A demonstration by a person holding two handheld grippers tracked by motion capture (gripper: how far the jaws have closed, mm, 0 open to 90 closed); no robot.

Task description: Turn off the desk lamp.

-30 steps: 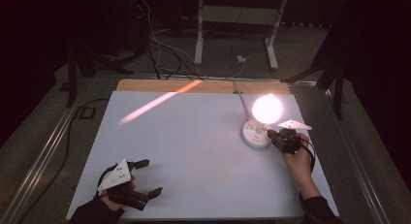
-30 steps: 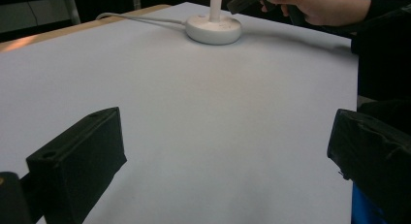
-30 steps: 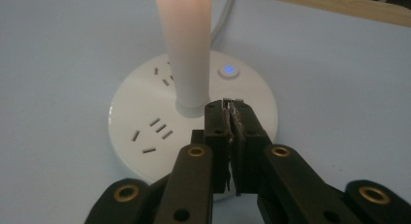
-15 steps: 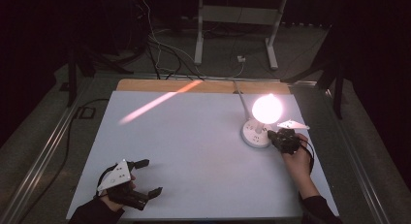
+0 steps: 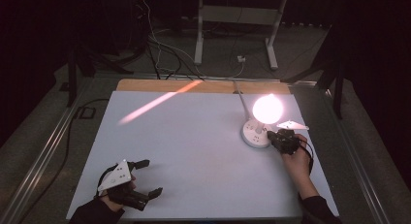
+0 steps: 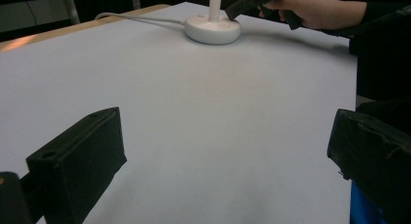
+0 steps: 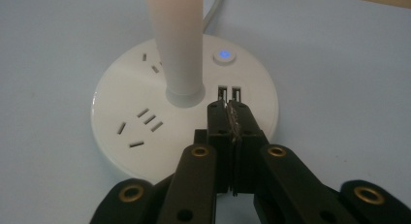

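change: nothing has shifted since a second ago, both my hands as before | right gripper [image 7: 228, 105]: jaws pressed together, holding nothing, tips over the lamp base [image 7: 145, 122] by its stem | left gripper [image 5: 145, 178]: jaws wide, nothing between | room: bare table [image 5: 194, 146] between us, lamp base near the right edge

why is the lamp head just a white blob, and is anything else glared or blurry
High view: the lit lamp head is blown out against a dark room, and an orange streak of light crosses the table. Left gripper view: evenly lit, its own near jaws look soft. Right gripper view: the lamp base is sharp, a blue button glows, the right gripper is shut.
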